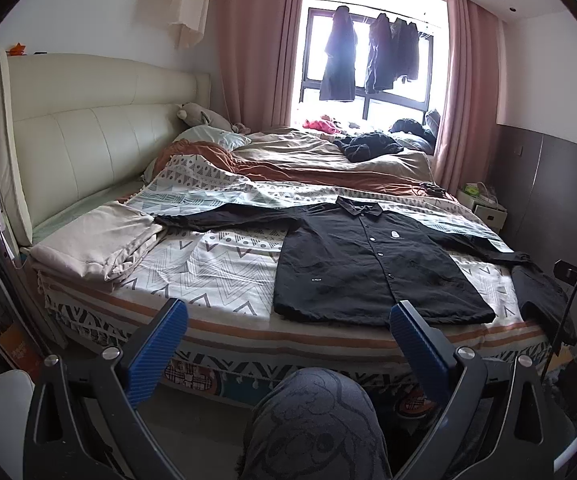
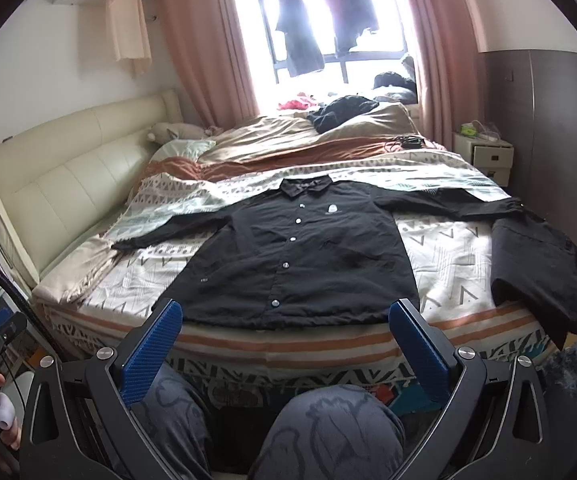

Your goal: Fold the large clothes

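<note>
On bed (image 2: 448,248), black shirt (image 2: 288,256) (flat), unfolded

- The button-up shirt (image 2: 288,256) is black with white buttons.
- The bed cover (image 2: 444,256) has grey zigzags and orange stripes.
- The curtains (image 1: 256,40) are pink.

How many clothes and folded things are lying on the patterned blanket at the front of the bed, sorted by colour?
Black: 2, the black button-up shirt spread flat and the folded black garment beside its sleeve.
Beige: 1, the folded beige cloth pile by the headboard.
Total: 3.
</note>
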The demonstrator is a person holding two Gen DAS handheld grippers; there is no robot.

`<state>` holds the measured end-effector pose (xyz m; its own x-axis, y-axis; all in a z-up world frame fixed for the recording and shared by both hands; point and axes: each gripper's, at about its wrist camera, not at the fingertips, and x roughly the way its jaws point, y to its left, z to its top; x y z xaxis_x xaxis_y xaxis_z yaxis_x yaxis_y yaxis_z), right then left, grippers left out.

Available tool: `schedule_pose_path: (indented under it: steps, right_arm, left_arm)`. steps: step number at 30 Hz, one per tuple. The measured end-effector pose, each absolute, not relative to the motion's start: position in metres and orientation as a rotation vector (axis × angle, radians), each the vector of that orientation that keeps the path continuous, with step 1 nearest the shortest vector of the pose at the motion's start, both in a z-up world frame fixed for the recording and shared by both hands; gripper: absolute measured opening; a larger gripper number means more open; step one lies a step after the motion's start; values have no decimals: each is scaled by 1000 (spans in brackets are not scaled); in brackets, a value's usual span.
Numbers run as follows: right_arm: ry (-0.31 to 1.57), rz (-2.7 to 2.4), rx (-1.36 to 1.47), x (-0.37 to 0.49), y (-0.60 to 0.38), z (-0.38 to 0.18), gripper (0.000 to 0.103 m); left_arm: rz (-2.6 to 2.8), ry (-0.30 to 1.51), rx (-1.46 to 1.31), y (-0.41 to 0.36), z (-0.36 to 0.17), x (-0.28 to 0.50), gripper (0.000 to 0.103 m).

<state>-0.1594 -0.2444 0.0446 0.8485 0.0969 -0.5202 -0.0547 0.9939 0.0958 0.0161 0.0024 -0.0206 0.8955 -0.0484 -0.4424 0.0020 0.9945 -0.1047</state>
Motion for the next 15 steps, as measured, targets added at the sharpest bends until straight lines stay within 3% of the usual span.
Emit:
schedule_pose_path:
  steps: [15]
  right_arm:
    - [587,73,100,-101,-256,26,103]
  left_arm:
    - [5,539,-102,4,-39,72,103]
